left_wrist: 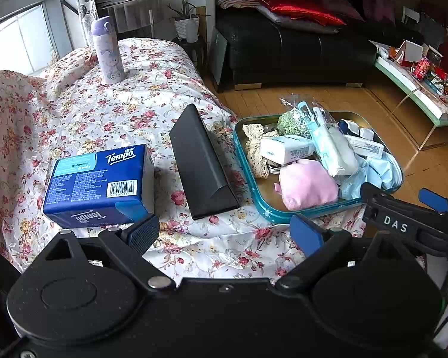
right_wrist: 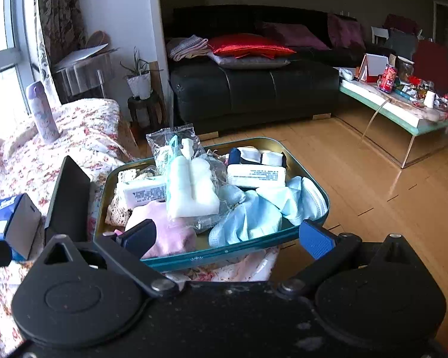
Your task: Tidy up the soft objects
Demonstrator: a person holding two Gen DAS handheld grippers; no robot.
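A teal tin tray sits at the right edge of the floral quilt, piled with soft things: a pink pouch, cream lace, white tissue packets, light blue masks and a clear bag. My left gripper stands open over the quilt with nothing between its fingers. A blue Tempo tissue pack lies just beyond its left finger. My right gripper is open at the tray's near rim, its left finger close to the pink pouch.
A black wedge-shaped case lies between the tissue pack and the tray. A purple flask stands upright at the far end of the quilt. Beyond are wooden floor, a black sofa and a cluttered low table.
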